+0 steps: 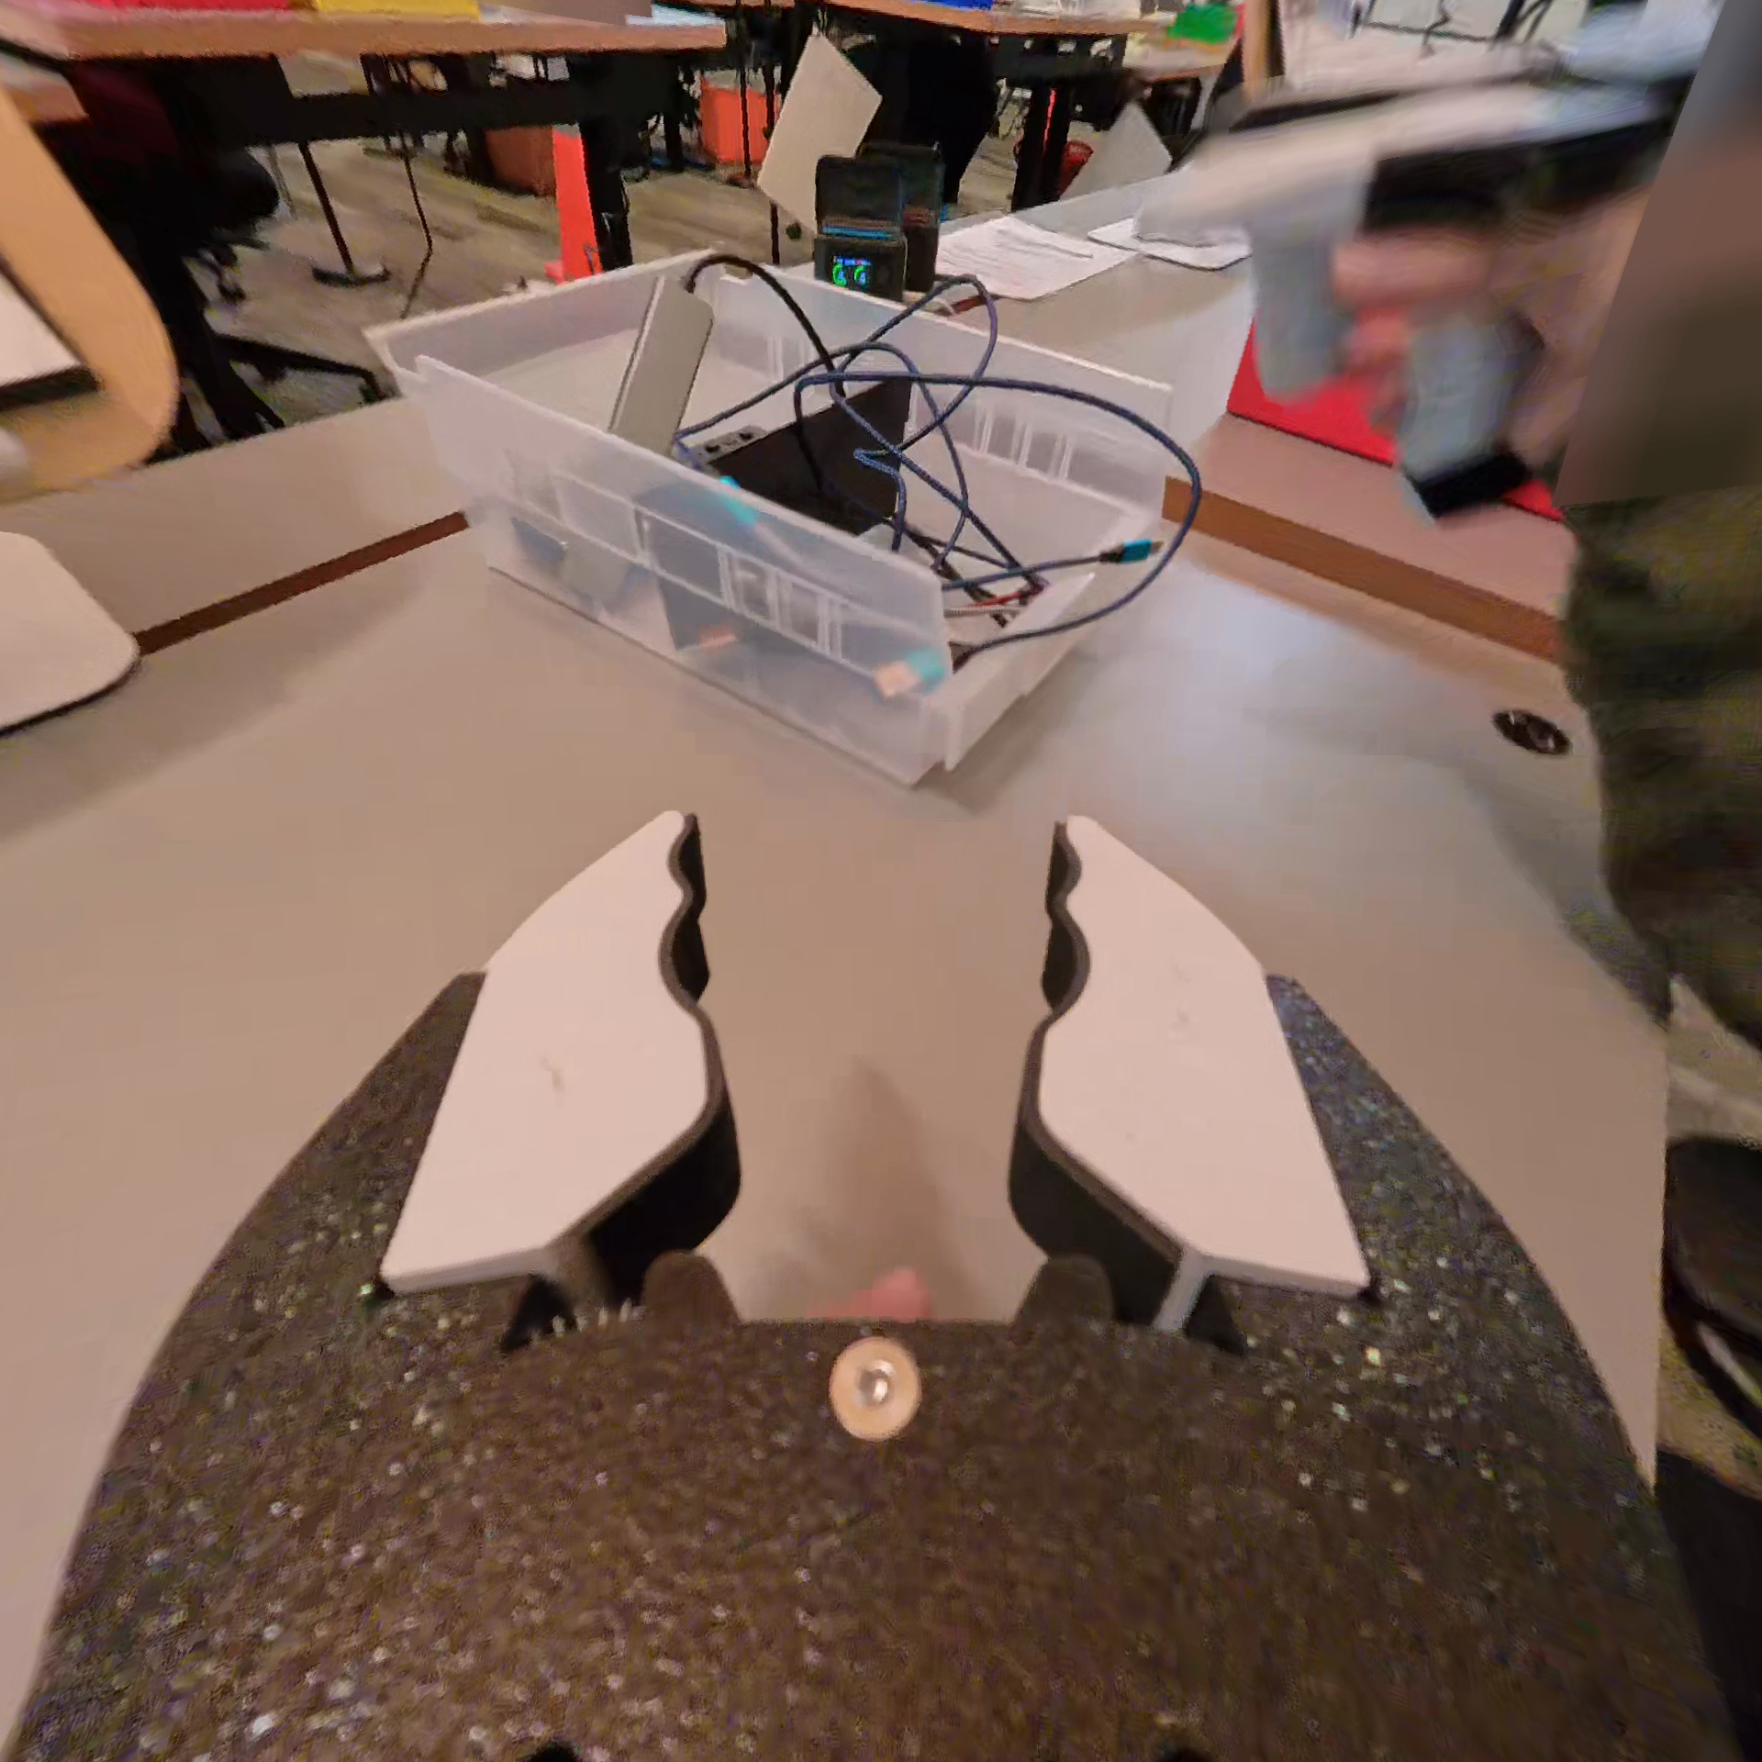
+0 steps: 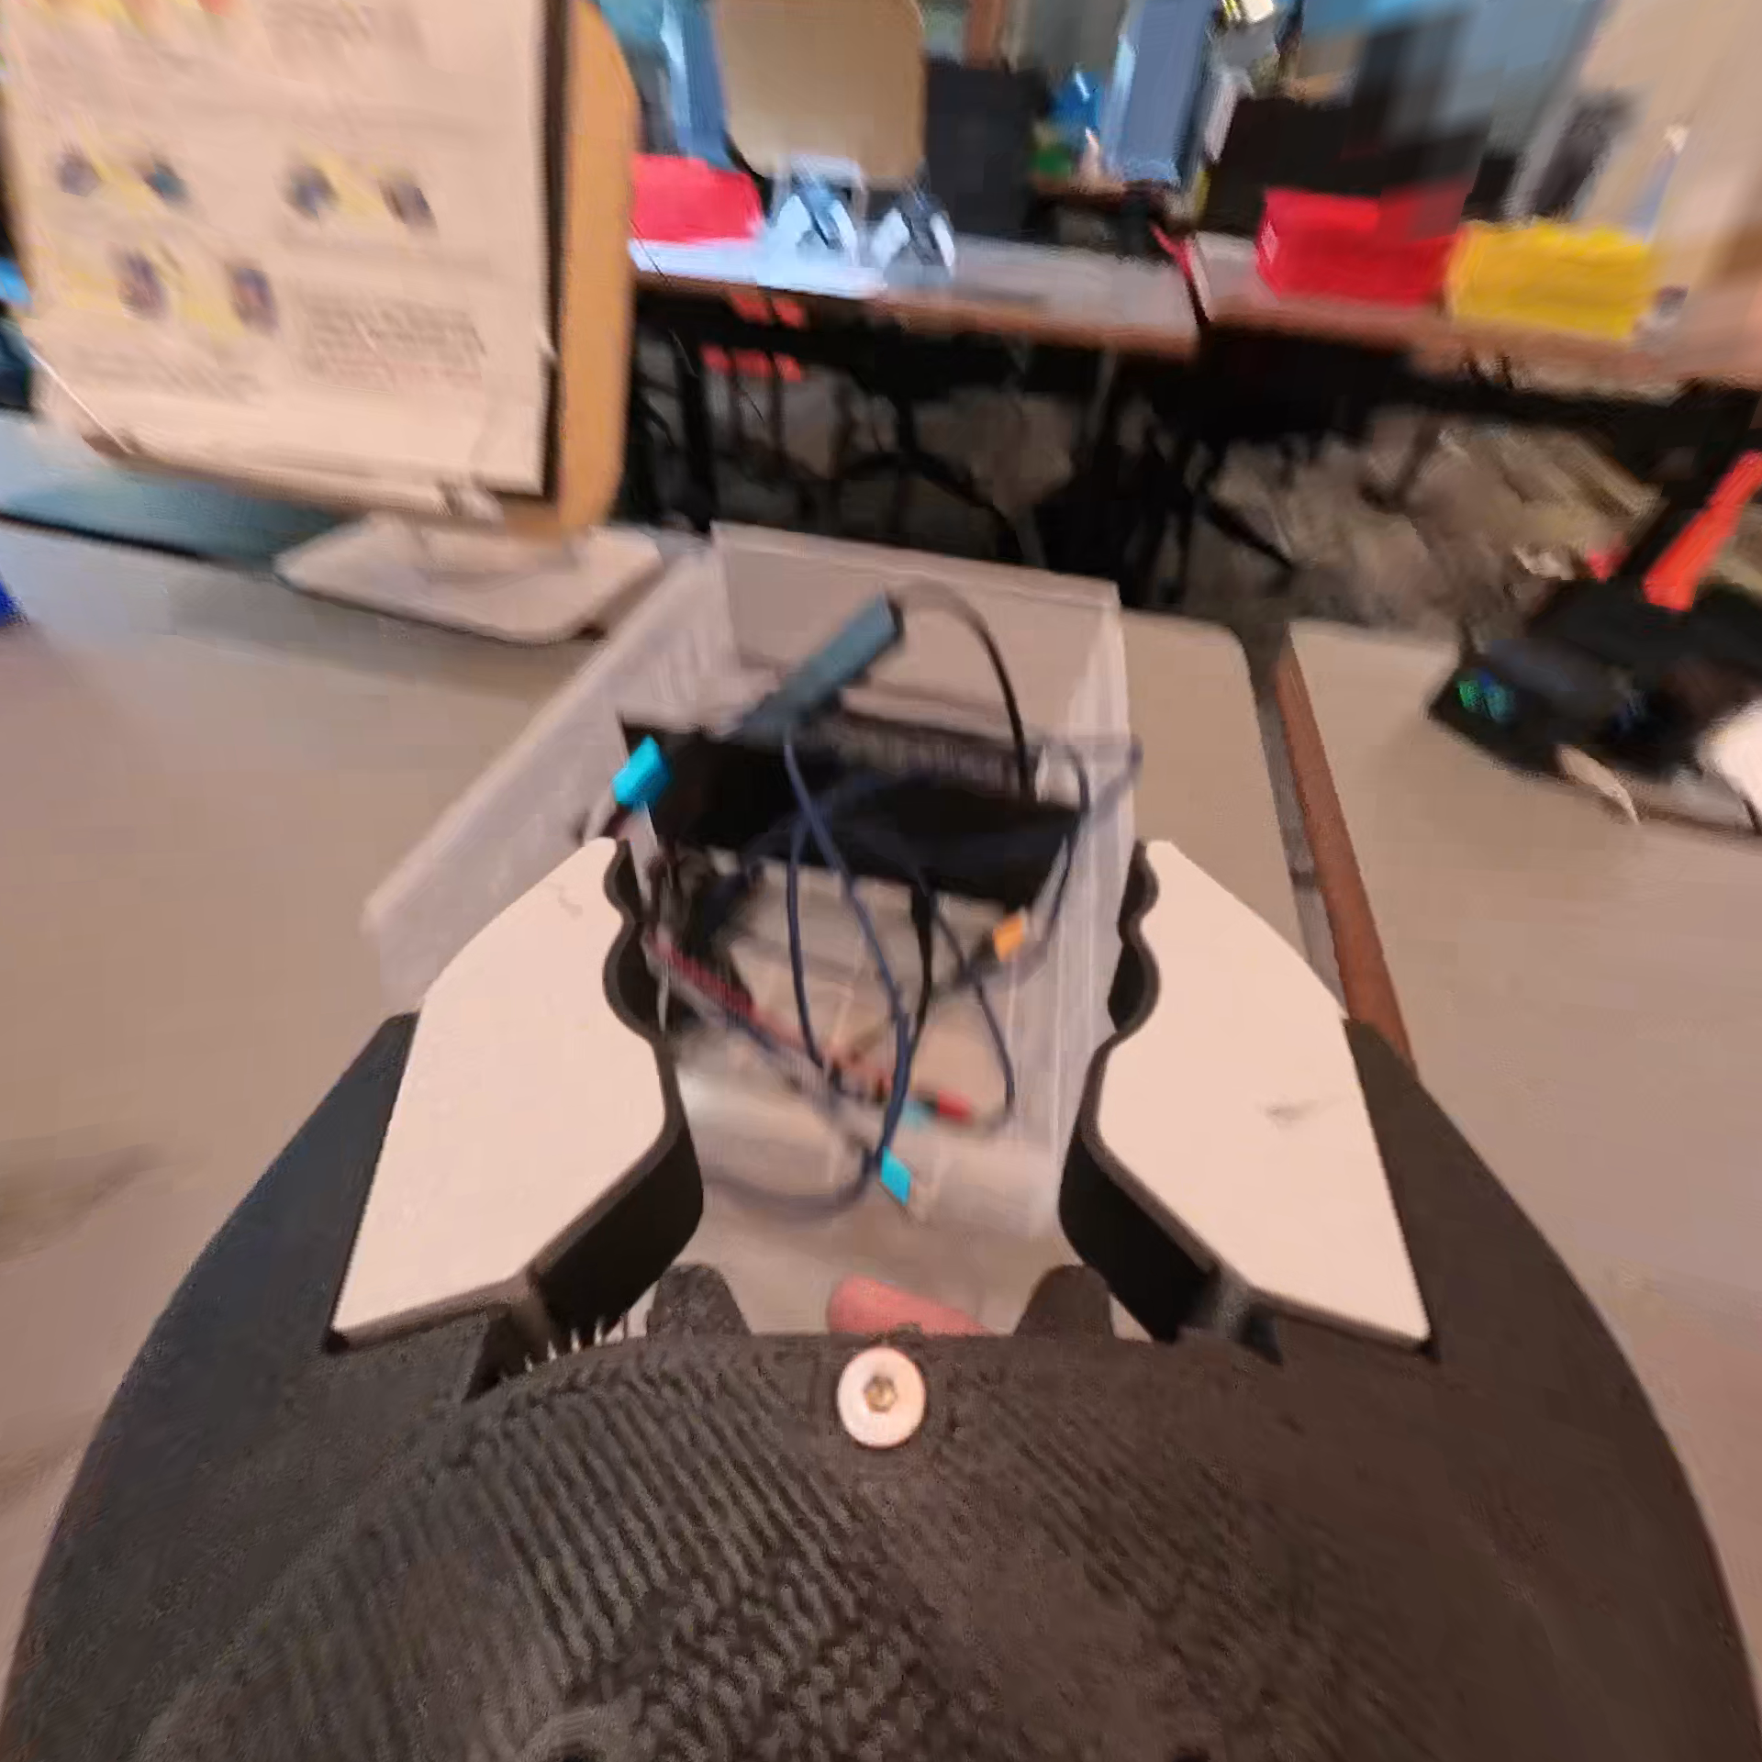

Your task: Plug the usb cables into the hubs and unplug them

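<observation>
From the left wrist view, the left tongs (image 1: 872, 839) hover wide open and empty over the grey worktop (image 1: 286, 858), short of a clear plastic bin (image 1: 763, 610) holding a grey hub (image 1: 661, 370) and tangled blue USB cables (image 1: 953, 448). From the right wrist view, blurred, the right tongs (image 2: 877, 863) gape empty near the bin (image 2: 534, 782). The cables look light and floppy; their stiff plugs (image 2: 896, 1171) seem the best hold. No writing is legible.

Green glowing digits on small black device (image 1: 851, 272) behind the bin; printed poster (image 2: 276, 238) beside it too blurred to read.
</observation>
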The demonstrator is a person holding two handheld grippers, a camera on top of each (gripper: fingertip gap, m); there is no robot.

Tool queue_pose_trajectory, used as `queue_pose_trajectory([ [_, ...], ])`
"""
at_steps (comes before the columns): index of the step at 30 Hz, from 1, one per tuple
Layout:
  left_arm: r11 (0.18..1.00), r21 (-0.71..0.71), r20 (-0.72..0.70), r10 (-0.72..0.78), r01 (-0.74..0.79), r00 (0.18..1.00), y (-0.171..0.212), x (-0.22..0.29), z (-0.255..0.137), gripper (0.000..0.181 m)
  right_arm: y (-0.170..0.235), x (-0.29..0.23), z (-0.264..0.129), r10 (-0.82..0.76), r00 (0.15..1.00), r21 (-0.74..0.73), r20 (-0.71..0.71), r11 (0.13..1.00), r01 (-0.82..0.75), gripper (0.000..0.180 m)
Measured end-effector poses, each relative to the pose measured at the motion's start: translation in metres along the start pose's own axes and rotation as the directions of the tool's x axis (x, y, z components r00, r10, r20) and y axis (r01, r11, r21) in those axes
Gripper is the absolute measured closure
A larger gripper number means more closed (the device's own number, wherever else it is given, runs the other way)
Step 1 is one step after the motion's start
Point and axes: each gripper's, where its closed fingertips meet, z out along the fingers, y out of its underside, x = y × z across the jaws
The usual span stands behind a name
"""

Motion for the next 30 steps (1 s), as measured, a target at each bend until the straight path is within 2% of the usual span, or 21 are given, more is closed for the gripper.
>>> queue_pose_trajectory([
  [3,0.997,-0.045,0.008,-0.069,0.069,0.998,-0.010,0.009,0.049,0.104,0.056,-0.011,-0.025,0.040,0.996,-0.132,-0.077,0.990,-0.050,0.082],
  [5,0.991,-0.060,0.075,-0.116,0.121,0.990,-0.015,0.003,0.079,0.099,0.075,-0.008,-0.031,0.049,0.992,-0.222,-0.120,0.972,-0.074,0.081],
  [7,0.979,-0.108,0.143,-0.159,0.175,0.977,-0.014,-0.004,0.103,0.095,0.086,0.005,-0.035,0.036,0.973,-0.240,-0.227,0.966,-0.092,0.073],
  [10,0.963,-0.177,0.210,-0.166,0.205,0.963,-0.013,-0.013,0.127,0.096,0.094,0.000,-0.033,-0.010,0.981,-0.294,-0.194,0.955,-0.048,0.073],
  [13,0.964,-0.216,0.319,-0.079,0.154,0.944,-0.021,-0.030,0.137,0.097,0.087,0.003,-0.030,-0.012,0.975,-0.271,-0.223,0.961,-0.050,0.072],
  [17,0.940,-0.309,0.353,-0.031,0.147,0.935,-0.019,-0.035,0.150,0.098,0.089,0.006,-0.031,-0.060,0.970,-0.301,-0.235,0.954,-0.013,0.072],
  [22,0.910,-0.352,0.411,-0.059,0.219,0.910,-0.005,-0.043,0.165,0.101,0.086,0.014,-0.036,-0.088,0.962,-0.300,-0.259,0.954,0.007,0.072],
  [23,0.906,-0.371,0.411,-0.035,0.203,0.911,-0.002,-0.043,0.168,0.105,0.084,0.016,-0.037,-0.087,0.961,-0.294,-0.263,0.956,0.006,0.072],
  [26,0.911,-0.398,0.431,0.080,0.110,0.899,0.002,-0.053,0.172,0.137,0.082,0.019,-0.039,-0.076,0.960,-0.277,-0.268,0.961,-0.002,0.073],
  [30,0.926,-0.361,0.427,0.063,0.106,0.902,0.003,-0.073,0.160,0.151,0.078,0.016,-0.040,-0.068,0.969,-0.255,-0.236,0.967,0.006,0.073],
])
